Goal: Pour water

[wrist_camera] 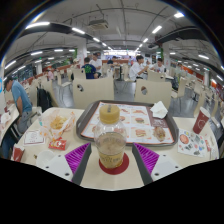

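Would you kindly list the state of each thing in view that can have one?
Tongs: open, about the near cup.
Near cup: upright on a red coaster, between the pads; contents unclear.
Far cup: upright on the tray, holding yellowish liquid.

Lying on white table (95, 176): tray (166, 136) bearing snack packets. Standing at far side: red carton (200, 121). Sitting and standing beyond, among partitioned tables: people (137, 69). Glowing overhead: ceiling lights (77, 31).
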{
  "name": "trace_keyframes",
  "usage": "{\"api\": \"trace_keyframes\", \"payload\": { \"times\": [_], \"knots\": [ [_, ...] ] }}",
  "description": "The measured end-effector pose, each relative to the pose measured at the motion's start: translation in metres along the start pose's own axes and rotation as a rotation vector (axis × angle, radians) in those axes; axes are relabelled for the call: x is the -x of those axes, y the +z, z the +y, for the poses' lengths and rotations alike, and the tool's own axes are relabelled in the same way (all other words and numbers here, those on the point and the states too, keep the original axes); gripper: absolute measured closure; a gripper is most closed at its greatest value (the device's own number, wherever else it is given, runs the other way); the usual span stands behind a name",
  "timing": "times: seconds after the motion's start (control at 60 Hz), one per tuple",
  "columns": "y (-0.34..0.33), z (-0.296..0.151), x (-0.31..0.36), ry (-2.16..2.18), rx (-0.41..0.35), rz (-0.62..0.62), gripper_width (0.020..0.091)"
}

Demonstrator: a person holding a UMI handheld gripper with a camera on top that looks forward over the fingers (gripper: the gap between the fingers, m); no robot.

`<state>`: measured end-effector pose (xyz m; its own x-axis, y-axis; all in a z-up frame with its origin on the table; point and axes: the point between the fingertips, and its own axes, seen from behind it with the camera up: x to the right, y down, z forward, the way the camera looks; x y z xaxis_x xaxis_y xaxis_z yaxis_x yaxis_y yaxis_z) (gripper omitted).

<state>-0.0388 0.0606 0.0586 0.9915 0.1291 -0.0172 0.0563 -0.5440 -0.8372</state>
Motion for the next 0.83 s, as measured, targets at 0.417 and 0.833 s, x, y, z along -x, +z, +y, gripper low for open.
{"api": "trace_keyframes", "payload": {
  "times": [0.417,0.833],
  "knots": [
    [-0.203,0.016,0.061,0.034,0.089,0.110,0.0256],
    [-0.270,0.039,0.084,0.042,0.087,0.220,0.0256]
  ]
}}
